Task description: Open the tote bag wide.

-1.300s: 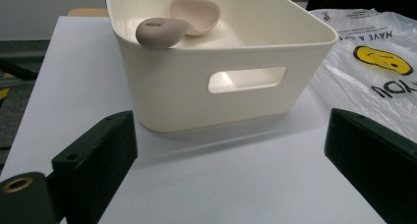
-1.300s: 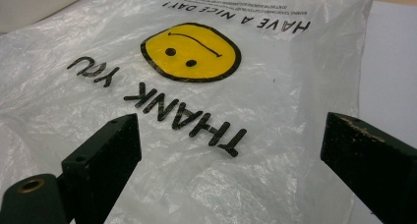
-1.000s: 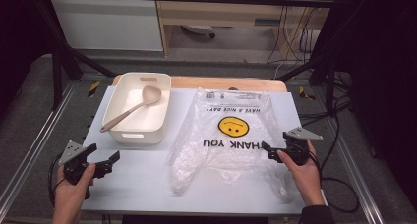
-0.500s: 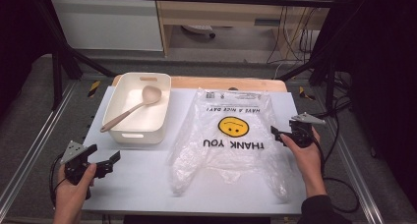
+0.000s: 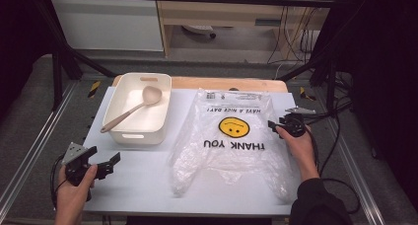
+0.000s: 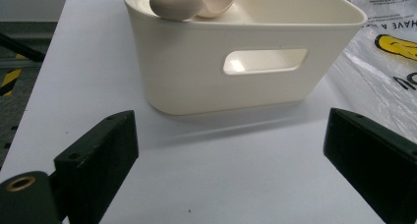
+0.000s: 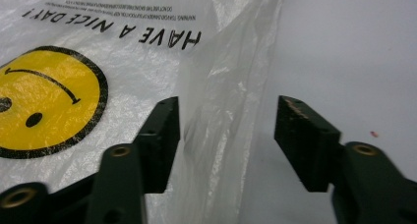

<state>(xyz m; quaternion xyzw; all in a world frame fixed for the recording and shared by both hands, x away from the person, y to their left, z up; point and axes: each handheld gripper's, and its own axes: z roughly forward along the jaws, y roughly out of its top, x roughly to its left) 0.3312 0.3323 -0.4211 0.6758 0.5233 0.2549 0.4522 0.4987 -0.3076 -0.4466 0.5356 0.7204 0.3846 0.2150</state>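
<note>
A clear plastic bag (image 5: 231, 141) with a yellow smiley and "THANK YOU" print lies flat on the white table (image 5: 143, 185). My right gripper (image 5: 274, 126) sits low at the bag's right edge. Its jaws have just been closing and still stand apart. In the right gripper view the bag's (image 7: 74, 62) raised side fold runs between the jaws of the right gripper (image 7: 228, 135), with no pad pressing on it. My left gripper (image 5: 106, 166) rests open near the table's front left, with nothing between the jaws (image 6: 228, 150), facing a cream tub (image 6: 246, 67).
The cream tub (image 5: 138, 111) stands at the back left and holds a beige spoon (image 5: 130, 111), whose handle end (image 6: 192, 0) rests on the near rim. A wooden board (image 5: 236, 83) runs along the table's far edge. Cables trail at the right.
The right hand has moved away from the person along the bag's right edge and sunk a little, and its jaws have narrowed around the bag's fold. The left hand has stayed put.
</note>
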